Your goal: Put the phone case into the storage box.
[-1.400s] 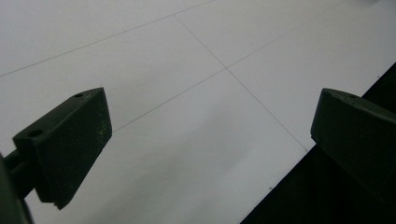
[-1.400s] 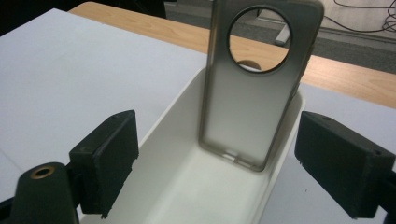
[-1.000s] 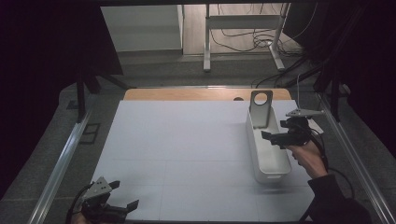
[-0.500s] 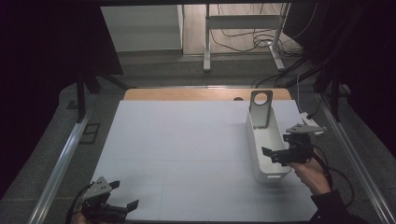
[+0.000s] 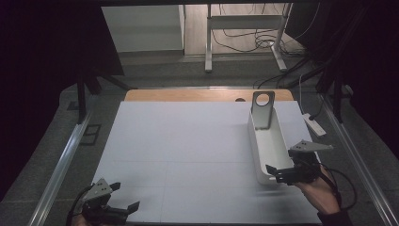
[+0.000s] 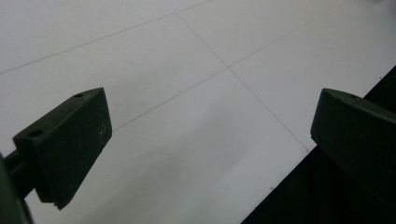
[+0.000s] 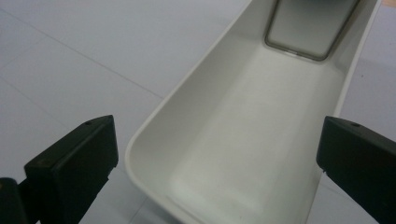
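A long white trough-shaped tray (image 5: pixel 265 141) lies on the right half of the white table top (image 5: pixel 188 146), with an upright grey plate with a round hole (image 5: pixel 261 109) at its far end. My right gripper (image 5: pixel 282 173) hovers open at the tray's near end; in the right gripper view the empty tray (image 7: pixel 261 135) lies between its wide-apart jaws. My left gripper (image 5: pixel 126 202) rests open at the table's near left corner. Its jaws frame bare white surface (image 6: pixel 196 93) by the front edge.
A wooden strip (image 5: pixel 207 94) runs along the far edge of the table. Metal rails (image 5: pixel 66 155) flank both sides. A small white device (image 5: pixel 313 123) lies right of the tray. Cables and a metal stand (image 5: pixel 244 28) are on the floor beyond.
My right gripper has pulled back toward the person, from beside the tray's middle to its near end. The left gripper has stayed put.
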`<state>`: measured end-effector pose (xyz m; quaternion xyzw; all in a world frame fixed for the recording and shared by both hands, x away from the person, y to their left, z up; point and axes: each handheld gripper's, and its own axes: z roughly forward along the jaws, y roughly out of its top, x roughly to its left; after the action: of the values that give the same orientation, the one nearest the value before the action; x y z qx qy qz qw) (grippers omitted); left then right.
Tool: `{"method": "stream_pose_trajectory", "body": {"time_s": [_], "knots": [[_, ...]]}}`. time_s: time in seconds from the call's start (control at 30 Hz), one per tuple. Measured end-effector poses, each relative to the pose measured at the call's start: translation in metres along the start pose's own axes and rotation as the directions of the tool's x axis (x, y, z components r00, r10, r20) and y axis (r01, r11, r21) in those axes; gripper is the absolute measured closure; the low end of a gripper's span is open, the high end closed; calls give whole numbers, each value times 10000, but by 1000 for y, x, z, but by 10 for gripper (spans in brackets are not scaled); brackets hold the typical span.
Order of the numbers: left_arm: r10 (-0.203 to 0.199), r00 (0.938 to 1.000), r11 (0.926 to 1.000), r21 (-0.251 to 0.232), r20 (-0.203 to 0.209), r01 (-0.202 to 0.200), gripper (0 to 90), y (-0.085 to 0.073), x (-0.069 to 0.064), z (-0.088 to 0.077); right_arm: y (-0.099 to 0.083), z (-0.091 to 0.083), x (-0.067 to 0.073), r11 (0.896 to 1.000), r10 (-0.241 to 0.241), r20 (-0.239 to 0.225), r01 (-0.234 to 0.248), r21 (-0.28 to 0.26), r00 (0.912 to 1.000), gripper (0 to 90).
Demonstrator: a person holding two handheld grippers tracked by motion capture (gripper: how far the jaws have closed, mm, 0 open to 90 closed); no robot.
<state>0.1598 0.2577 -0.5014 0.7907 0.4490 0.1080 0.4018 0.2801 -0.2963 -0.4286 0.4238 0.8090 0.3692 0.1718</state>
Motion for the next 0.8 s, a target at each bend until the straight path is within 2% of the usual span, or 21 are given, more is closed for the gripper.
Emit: {"method": "stream_pose_trajectory", "body": {"time_s": [0.37, 0.5, 0.8], "knots": [[-32, 10000, 10000, 56, -78, 33, 0, 0, 0, 0, -24, -18, 8, 9990, 455, 126, -455, -19, 9989, 0], [-26, 9999, 10000, 53, -106, 27, 0, 1, 0, 0, -36, -21, 12, 9975, 642, 278, -650, 273, 9975, 0], [-181, 9996, 9998, 25, -205, 181, 0, 0, 1, 0, -54, -24, 19, 9964, 699, 413, -717, 441, 9967, 0]]}}
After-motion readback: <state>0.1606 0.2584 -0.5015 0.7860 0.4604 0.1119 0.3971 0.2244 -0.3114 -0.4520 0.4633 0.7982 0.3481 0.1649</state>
